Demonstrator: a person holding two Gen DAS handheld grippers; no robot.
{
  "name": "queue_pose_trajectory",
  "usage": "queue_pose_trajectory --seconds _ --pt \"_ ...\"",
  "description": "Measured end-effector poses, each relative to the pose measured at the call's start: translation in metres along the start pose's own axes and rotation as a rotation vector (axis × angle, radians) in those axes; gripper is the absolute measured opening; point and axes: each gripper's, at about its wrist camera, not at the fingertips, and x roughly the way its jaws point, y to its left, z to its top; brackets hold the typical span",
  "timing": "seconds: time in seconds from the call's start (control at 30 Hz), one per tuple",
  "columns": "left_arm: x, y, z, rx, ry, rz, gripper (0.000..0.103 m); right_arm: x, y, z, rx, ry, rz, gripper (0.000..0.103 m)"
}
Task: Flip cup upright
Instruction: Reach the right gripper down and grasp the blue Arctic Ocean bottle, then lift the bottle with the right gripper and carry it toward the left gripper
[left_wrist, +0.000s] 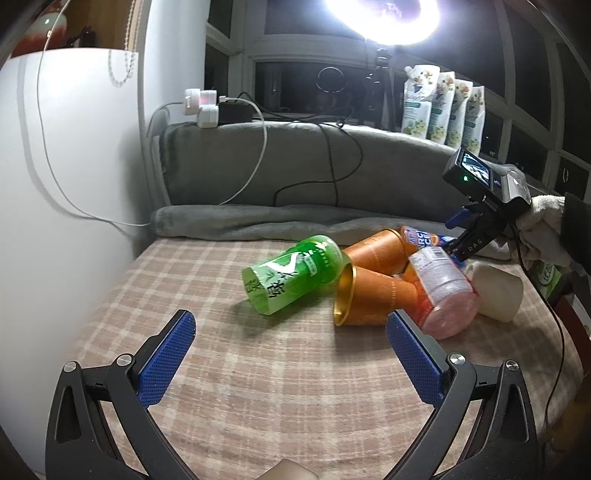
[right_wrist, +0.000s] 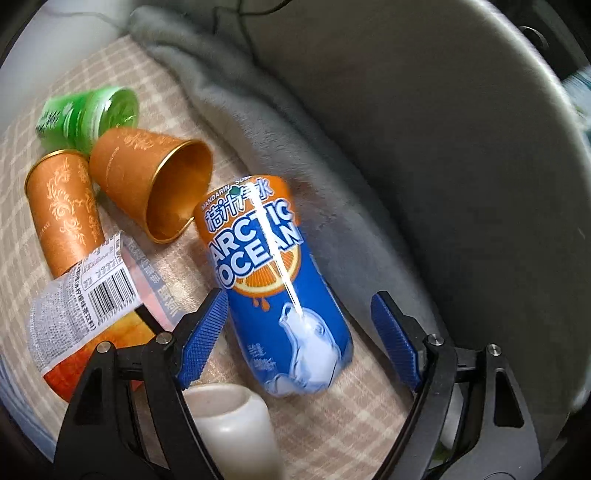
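Several cups lie on their sides on a checked tablecloth (left_wrist: 258, 369). A blue and orange "Arctic Ocean" cup (right_wrist: 273, 280) lies between the open fingers of my right gripper (right_wrist: 299, 325), not clamped. Two orange-gold cups (right_wrist: 147, 177) (right_wrist: 62, 206) lie to its left, also seen in the left wrist view (left_wrist: 373, 299). A green cup (left_wrist: 295, 273) (right_wrist: 88, 114), a pink cup with a barcode label (left_wrist: 443, 291) (right_wrist: 85, 295) and a white cup (left_wrist: 498, 291) (right_wrist: 229, 424) lie nearby. My left gripper (left_wrist: 291, 343) is open and empty, short of the pile. The right gripper body (left_wrist: 476, 218) shows behind the pile.
A grey blanket (left_wrist: 295, 173) is folded along the back of the table, with cables and plugs (left_wrist: 207, 107) on it. White pouches (left_wrist: 443, 107) stand on the sill. A white wall (left_wrist: 55, 184) is at left. A ring light (left_wrist: 380, 14) glares above.
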Motion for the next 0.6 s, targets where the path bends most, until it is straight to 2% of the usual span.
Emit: queue_pose_trajectory --seconds 0.17,0.27,0.43,0.53,0.6 --pt "0.009 0.005 0.001 -0.008 0.016 0.015 0.102 0.02 -0.01 0.016 -0.005 0.019 0.068 0.082" --pt "0.013 0.007 0.002 -0.009 0.02 0.02 0.102 0.024 -0.02 0.022 0.022 0.006 0.097 0.075" --pt "0.016 0.007 0.002 -0.011 0.025 0.017 0.102 0.033 -0.027 0.027 0.025 0.0 0.117 0.075" --pt "0.015 0.005 0.002 -0.012 0.023 0.014 0.102 0.031 -0.034 0.015 0.02 0.009 0.124 0.075" --pt "0.012 0.004 0.002 -0.009 0.021 0.016 0.102 0.032 -0.039 0.021 0.012 0.01 0.122 0.071"
